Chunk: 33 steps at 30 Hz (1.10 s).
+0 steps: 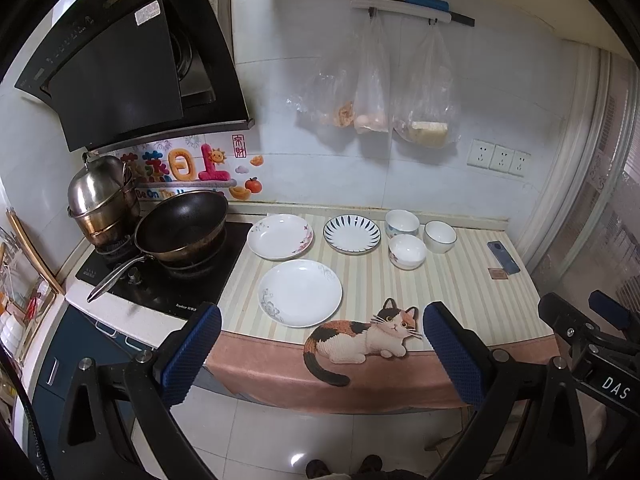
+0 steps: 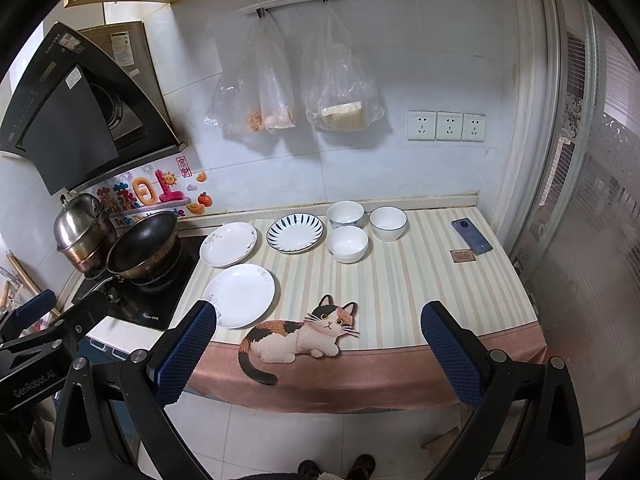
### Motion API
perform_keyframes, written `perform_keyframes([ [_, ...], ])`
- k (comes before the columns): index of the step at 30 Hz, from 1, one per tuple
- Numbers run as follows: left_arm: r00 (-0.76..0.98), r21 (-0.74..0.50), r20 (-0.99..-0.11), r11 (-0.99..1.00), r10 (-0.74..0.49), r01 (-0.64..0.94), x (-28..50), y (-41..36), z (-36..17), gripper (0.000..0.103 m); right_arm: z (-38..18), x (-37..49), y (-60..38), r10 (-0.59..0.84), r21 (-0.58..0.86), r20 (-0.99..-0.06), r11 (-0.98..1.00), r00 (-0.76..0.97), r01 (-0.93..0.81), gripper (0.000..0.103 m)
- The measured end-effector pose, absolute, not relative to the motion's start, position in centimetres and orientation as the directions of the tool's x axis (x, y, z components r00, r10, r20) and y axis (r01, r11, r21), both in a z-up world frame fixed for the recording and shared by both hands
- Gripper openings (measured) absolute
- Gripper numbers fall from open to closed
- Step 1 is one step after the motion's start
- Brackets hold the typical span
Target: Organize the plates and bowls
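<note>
Three plates lie on the striped counter mat (image 1: pixel 460 288): a white plate (image 1: pixel 300 293) near the front, a floral plate (image 1: pixel 280 237) behind it, and a blue-striped plate (image 1: pixel 352 234) to the right. Three white bowls (image 1: pixel 407 251) (image 1: pixel 402 223) (image 1: pixel 440 236) stand beside them. In the right wrist view I see the same front plate (image 2: pixel 239 294), floral plate (image 2: pixel 228 244), striped plate (image 2: pixel 295 233) and bowls (image 2: pixel 347 243) (image 2: pixel 345 214) (image 2: pixel 387 223). My left gripper (image 1: pixel 322 316) is open and empty, held in front of the counter edge. My right gripper (image 2: pixel 318 318) is open and empty too.
A black wok (image 1: pixel 182 226) and a steel pot (image 1: pixel 100 196) sit on the stove at left. A phone (image 1: pixel 503 257) and a small card (image 1: pixel 498 274) lie at the mat's right. Plastic bags (image 1: pixel 372 92) hang on the wall. A sliding door (image 2: pixel 592 200) is at right.
</note>
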<state>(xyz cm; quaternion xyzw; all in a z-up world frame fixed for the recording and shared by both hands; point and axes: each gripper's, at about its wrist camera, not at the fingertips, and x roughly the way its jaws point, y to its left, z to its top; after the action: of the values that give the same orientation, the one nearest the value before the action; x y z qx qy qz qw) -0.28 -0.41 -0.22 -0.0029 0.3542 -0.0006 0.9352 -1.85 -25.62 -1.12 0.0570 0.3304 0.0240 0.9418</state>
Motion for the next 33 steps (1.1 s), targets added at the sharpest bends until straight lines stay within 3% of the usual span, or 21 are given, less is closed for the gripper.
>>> perform_keyframes([
  [33, 0.752, -0.013, -0.659, 1.000, -0.004, -0.005, 0.24, 0.42, -0.17, 0.103, -0.91, -1.59, -25.53, 0.084, 0.132, -0.617, 0.991, 0.782, -0.002, 0.103],
])
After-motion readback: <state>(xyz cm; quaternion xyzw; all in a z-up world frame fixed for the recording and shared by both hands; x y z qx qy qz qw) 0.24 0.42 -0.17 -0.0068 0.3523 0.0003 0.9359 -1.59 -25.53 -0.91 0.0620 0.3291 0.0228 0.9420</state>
